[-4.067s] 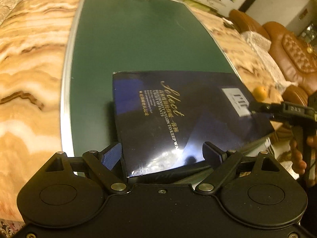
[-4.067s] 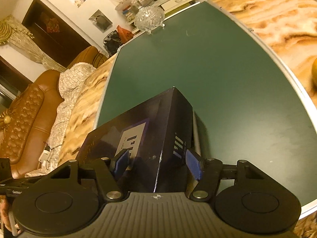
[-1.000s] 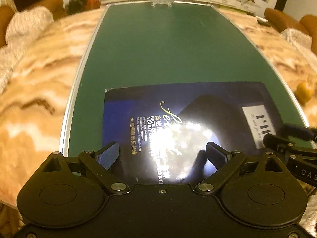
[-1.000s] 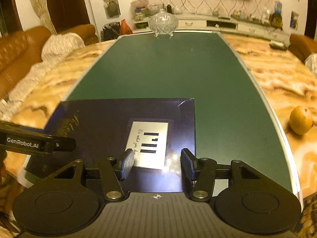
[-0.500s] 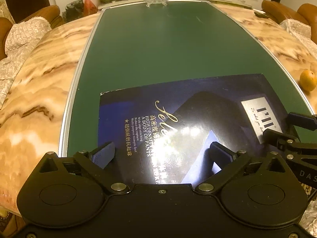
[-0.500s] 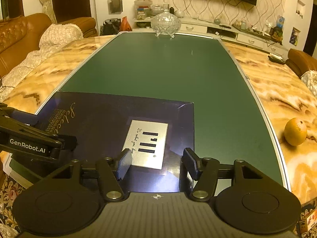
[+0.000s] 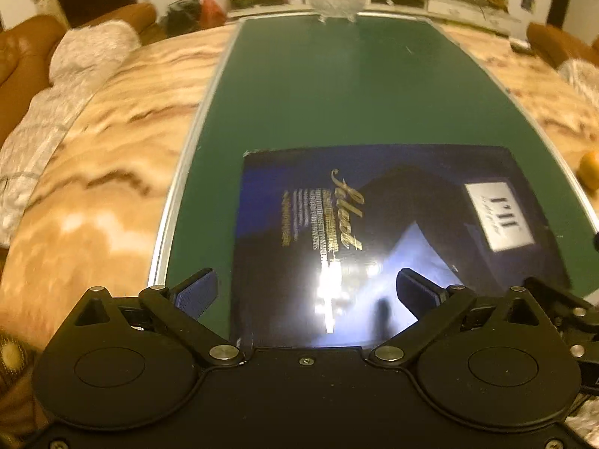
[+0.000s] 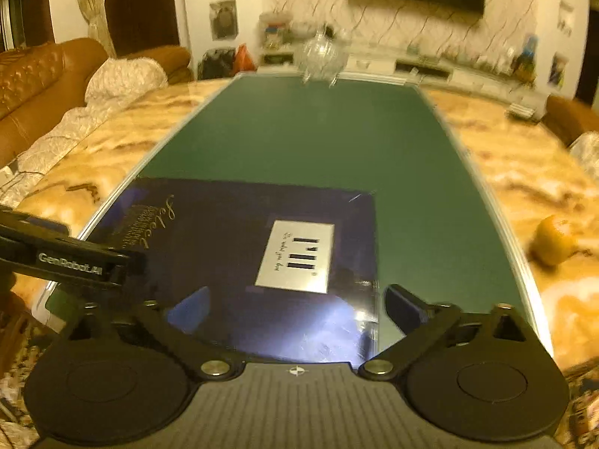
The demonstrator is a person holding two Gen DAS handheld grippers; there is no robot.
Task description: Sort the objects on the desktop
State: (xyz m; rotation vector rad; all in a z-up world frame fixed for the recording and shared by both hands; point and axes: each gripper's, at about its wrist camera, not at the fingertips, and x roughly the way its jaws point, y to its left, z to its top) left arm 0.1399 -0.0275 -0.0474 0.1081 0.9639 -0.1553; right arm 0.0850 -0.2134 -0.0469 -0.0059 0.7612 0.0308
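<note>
A flat dark box (image 7: 393,232) lies on the green middle of the bench (image 7: 325,86), at its near end. The left hand-held gripper (image 7: 305,290) is spread wide, over the box's near left part. The right hand-held gripper (image 8: 295,308) is spread too, over the box's near right corner. An orange (image 8: 554,239) sits apart on the marble border.

Box (image 7: 374,224) near edge sits hidden behind the gripper body at 6 o'clock, and its gold text is too smeared to read. Glass bowl (image 8: 322,56) at 12 is blurry. Orange (image 7: 590,174) gets clipped at 3.
</note>
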